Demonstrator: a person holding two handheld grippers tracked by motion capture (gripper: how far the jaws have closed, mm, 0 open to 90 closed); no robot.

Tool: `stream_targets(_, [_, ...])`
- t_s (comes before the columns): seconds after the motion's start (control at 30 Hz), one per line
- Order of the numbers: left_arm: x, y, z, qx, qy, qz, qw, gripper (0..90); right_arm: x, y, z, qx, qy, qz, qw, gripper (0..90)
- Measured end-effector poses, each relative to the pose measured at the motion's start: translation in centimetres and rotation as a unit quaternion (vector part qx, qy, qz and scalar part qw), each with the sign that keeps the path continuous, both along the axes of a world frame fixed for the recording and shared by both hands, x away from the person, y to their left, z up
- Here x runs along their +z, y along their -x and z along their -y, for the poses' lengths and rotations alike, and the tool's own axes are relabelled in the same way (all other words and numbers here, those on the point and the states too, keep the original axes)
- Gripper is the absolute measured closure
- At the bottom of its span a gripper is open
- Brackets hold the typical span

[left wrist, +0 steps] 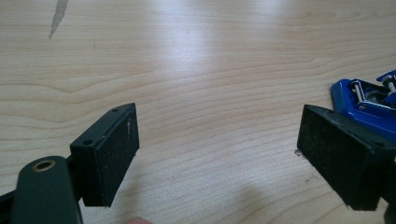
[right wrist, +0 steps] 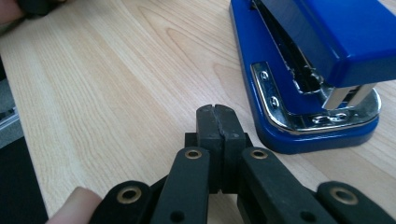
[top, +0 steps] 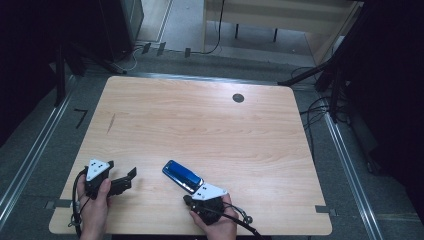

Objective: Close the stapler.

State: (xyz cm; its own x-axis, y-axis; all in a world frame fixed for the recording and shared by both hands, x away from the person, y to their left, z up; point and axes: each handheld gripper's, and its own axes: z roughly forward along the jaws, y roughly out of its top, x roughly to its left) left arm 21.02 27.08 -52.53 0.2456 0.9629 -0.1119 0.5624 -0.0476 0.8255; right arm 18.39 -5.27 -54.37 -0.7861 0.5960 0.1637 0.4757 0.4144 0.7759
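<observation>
R gripper (right wrist: 218,122) sat w/ jaws pressed together, nothing between them, tip just beside the blue stapler (right wrist: 322,60) near the table's (top: 210,120) front edge. L gripper (left wrist: 219,154) was spread wide and empty, well apart from the stapler (left wrist: 369,100), bare wood between its pads.

Judgement: the step was probably a grab of the stapler. To do it well, R should've opened before closing in, straddled the body across its narrow width, mid-length, and kept low so the base didn't skid.
</observation>
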Motion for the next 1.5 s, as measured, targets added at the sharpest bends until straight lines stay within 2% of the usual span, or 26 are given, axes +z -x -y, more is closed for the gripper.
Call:
stream_targets(0.17, [0.0, 0.0, 0.0, 0.001, -0.001, -0.001, 1.0, 13.5, 0.0, -0.3, 0.2, -0.014, 0.0, -0.001, 0.9999, 90.0])
stream_targets(0.7, [0.0, -0.2, -0.1, -0.002, 0.001, -0.01, 0.9999, 13.6, 0.0, -1.0, 0.5, -0.028, -0.002, -0.004, 0.9996, 90.0])
stream_targets(1.13, [-0.1, -0.2, 0.0, -0.003, 0.003, -0.011, 0.9999, 13.6, 0.0, -1.2, 0.6, -0.029, -0.001, -0.004, 0.9996, 90.0])
stream_targets(1.5, [0.0, -0.2, 0.0, -0.003, 0.003, -0.012, 0.9999, 13.6, 0.0, -2.3, 1.0, -0.039, -0.004, -0.007, 0.9992, 90.0])
